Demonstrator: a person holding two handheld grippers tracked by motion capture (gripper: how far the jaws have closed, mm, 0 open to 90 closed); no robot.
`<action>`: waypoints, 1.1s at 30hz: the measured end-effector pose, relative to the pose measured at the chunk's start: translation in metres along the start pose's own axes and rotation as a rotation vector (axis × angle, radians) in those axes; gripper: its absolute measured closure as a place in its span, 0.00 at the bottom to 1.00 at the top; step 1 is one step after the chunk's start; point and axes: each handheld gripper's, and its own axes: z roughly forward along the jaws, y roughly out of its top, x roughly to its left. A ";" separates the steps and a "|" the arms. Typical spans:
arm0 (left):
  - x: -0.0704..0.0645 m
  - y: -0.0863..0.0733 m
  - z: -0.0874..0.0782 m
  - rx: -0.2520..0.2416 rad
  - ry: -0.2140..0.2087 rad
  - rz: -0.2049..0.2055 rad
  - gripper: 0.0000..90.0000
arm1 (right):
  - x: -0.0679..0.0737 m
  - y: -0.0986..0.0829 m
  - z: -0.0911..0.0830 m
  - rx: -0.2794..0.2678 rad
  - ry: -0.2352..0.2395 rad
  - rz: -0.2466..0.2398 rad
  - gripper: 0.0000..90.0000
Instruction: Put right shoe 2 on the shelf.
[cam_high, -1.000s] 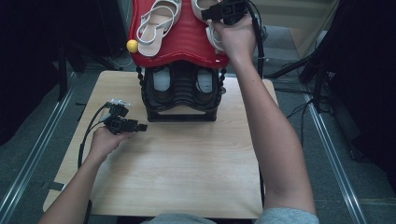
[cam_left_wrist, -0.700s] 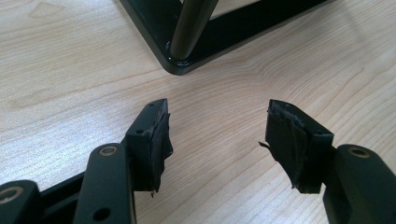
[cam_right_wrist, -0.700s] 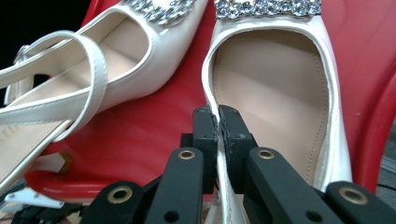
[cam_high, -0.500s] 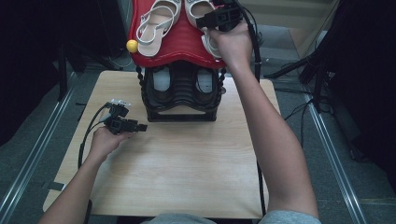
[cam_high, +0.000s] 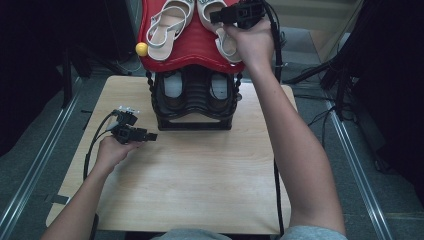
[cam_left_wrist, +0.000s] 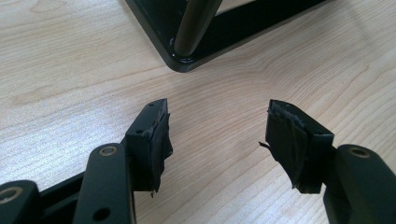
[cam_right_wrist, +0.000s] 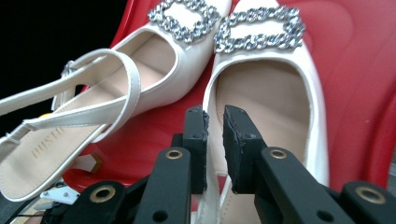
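Note:
Two cream slingback shoes with rhinestone buckles lie on the red moulded top of a black shoe rack. The left shoe lies loose. My right gripper is shut on the inner rim of the right shoe, which lies close beside the other. My left gripper rests low over the wooden table, open with nothing between its jaws, just in front of the rack's front left corner.
A yellow ball sticks out at the red top's left edge. More footwear sits on the rack's lower shelf. Cables trail from both grippers. Dark floor and metal rails flank the table.
My right gripper has moved left and farther back on the red top, taking the right shoe with it, closer to the left shoe. The left gripper has stayed put.

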 end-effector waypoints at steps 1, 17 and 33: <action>0.000 0.000 0.000 -0.002 0.000 0.000 0.45 | -0.001 0.002 -0.002 -0.006 -0.003 0.005 0.89; 0.000 0.000 -0.001 0.000 0.002 0.001 0.44 | -0.030 -0.003 -0.025 -0.048 -0.044 0.040 0.78; 0.001 0.000 -0.001 -0.003 0.008 -0.001 0.44 | -0.060 -0.034 -0.044 -0.060 -0.102 0.057 0.75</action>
